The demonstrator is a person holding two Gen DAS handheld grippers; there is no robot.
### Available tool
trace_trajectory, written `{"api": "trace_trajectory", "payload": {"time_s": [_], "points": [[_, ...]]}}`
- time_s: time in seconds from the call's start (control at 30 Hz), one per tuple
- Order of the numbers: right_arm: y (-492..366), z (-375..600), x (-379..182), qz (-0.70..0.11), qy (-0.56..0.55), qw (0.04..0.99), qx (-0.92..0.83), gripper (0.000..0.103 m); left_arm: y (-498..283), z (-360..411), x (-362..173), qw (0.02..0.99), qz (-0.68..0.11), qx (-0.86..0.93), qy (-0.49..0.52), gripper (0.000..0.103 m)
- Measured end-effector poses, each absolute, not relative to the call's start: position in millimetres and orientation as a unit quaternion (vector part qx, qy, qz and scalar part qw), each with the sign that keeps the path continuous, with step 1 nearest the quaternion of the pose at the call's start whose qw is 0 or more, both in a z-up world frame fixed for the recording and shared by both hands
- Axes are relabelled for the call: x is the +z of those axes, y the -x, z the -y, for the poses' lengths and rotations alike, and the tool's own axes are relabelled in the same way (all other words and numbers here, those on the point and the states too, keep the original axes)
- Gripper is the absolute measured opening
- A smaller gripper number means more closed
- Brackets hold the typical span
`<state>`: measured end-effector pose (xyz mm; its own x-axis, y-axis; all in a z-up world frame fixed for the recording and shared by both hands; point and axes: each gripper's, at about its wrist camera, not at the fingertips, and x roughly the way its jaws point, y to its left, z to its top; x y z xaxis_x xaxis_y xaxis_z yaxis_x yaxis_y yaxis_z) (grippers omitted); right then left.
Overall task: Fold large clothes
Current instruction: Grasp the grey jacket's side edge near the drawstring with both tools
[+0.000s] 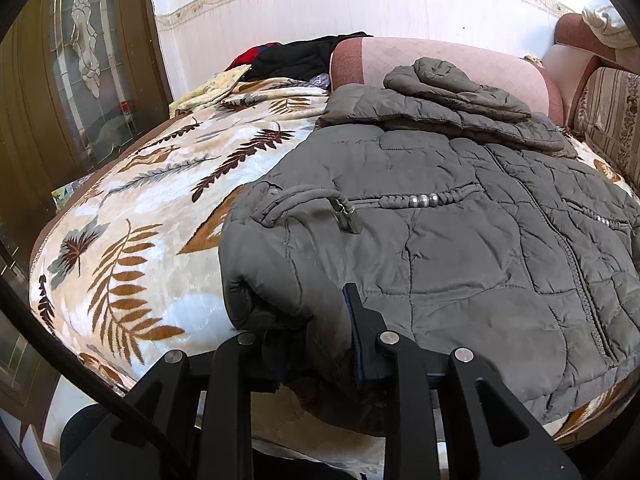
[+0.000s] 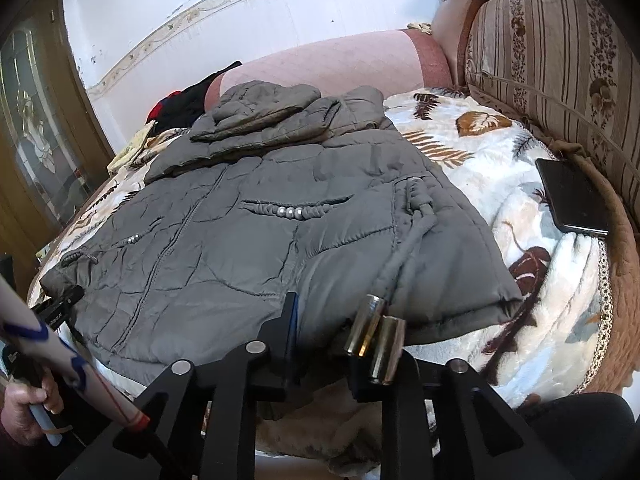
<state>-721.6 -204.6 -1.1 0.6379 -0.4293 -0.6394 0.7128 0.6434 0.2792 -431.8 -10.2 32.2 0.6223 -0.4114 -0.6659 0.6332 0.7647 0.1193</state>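
Both grippers, left gripper (image 1: 316, 344) and right gripper (image 2: 332, 340), clamp the jacket (image 1: 460, 240) hem nearest the bed (image 1: 140, 220) edge; next, fold toward the hood.

Grey puffy jacket (image 1: 460, 216) on a leafy blanket (image 1: 160, 208), left gripper (image 1: 316, 344) pinching its bottom corner, pink cushion (image 1: 440, 64) behind

A grey quilted jacket (image 2: 256, 216) lies front-up and flat on the leaf-patterned blanket (image 2: 520, 208), zipped, sleeves folded across its top by the pink bolster, beaded pockets showing, its near hem at the blanket's front edge.
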Motion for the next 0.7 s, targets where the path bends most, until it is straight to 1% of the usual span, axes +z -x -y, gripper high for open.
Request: {"api": "trace_trajectory", "payload": {"time_s": [0.1,0.3,0.43,0.5,0.53,0.57,0.6,0.63,0.67,0.7], "points": [[721.0,203.0,-1.5,-0.269,-0.261,0.866,-0.332,0.017,430.0,10.8,31.3,0.884,-0.321,-0.292,-0.174,0.028],[720.0,206.0,-3.7,-0.276,-0.265,0.863,-0.330,0.018,424.6,10.5,28.3,0.883,-0.333,-0.286,-0.168,0.036],[717.9,208.4,-5.7,-0.281,-0.271,0.860,-0.330,0.025,420.8,10.2,26.3,0.883,-0.338,-0.282,-0.164,0.042],[716.5,210.0,-8.0,-0.285,-0.274,0.857,-0.331,0.025,418.0,9.7,25.0,0.883,-0.343,-0.278,-0.162,0.049],[715.9,209.8,-8.9,-0.286,-0.275,0.856,-0.331,0.025,414.7,9.0,23.9,0.883,-0.349,-0.272,-0.158,0.059],[714.9,210.2,-10.1,-0.288,-0.276,0.855,-0.331,0.025,410.7,8.0,23.1,0.883,-0.355,-0.268,-0.151,0.064],[714.1,210.1,-10.7,-0.289,-0.276,0.855,-0.331,0.023,405.6,6.3,22.7,0.880,-0.363,-0.271,-0.141,0.064],[714.5,209.8,-10.8,-0.287,-0.275,0.856,-0.331,0.019,401.2,4.7,22.9,0.876,-0.373,-0.278,-0.129,0.059],[715.3,209.5,-9.8,-0.283,-0.274,0.858,-0.331,0.017,399.3,2.9,23.4,0.872,-0.377,-0.288,-0.119,0.040],[716.0,208.9,-8.4,-0.280,-0.272,0.860,-0.330,0.016,398.1,1.4,25.3,0.866,-0.381,-0.304,-0.108,0.033]]}}
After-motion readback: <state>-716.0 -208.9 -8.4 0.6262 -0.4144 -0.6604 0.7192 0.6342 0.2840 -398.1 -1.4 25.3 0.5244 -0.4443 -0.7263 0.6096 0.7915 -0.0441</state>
